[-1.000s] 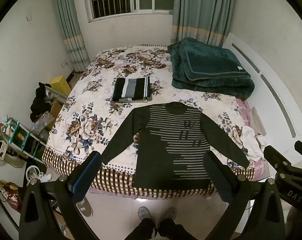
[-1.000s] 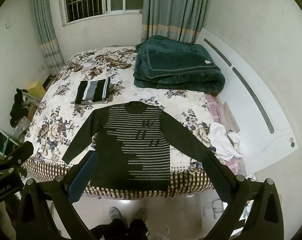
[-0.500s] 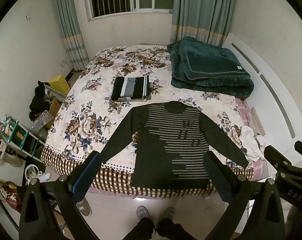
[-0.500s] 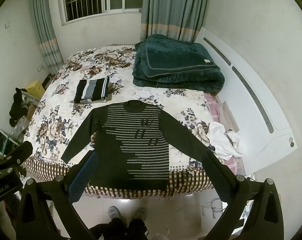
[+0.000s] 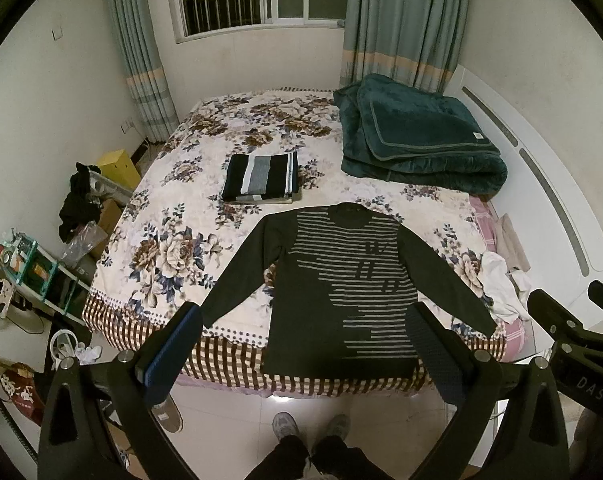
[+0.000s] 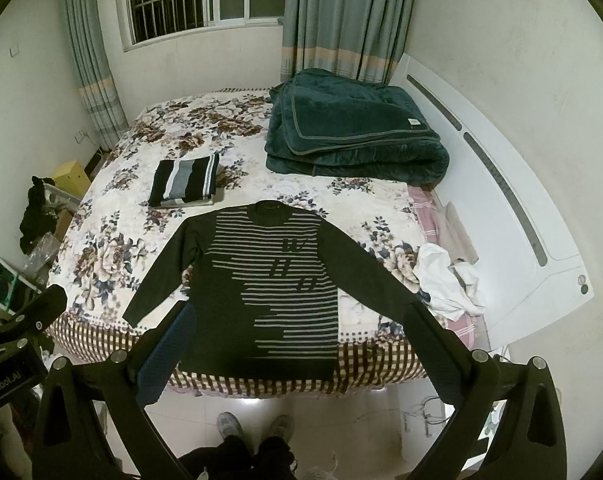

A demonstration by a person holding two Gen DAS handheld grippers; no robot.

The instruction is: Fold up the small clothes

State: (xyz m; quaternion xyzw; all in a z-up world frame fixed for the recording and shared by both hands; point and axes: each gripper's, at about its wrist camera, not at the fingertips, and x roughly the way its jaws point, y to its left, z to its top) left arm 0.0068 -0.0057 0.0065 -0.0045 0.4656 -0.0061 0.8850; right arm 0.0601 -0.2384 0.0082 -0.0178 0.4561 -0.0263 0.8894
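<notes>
A dark sweater with grey stripes (image 5: 341,292) (image 6: 269,288) lies spread flat, front up, at the near edge of the floral bed (image 5: 181,248) (image 6: 109,248). Both sleeves are stretched outward and its hem hangs over the edge. Beyond it rests a folded striped garment (image 5: 261,178) (image 6: 185,179). My left gripper (image 5: 305,344) is open, held high in front of the bed with nothing between its fingers. My right gripper (image 6: 297,340) is likewise open and empty above the hem. Neither touches the sweater.
A folded green blanket (image 5: 413,140) (image 6: 353,132) fills the bed's far right. Crumpled white cloth (image 5: 501,284) (image 6: 445,280) lies by the white headboard (image 6: 521,216). Boxes, a shelf and clutter (image 5: 41,272) line the floor at left. A person's shoes (image 5: 309,428) stand on the tiles below.
Both views have shifted only slightly; the sweater sits a touch higher in frame. Both grippers stay open and the clothes have not moved.
</notes>
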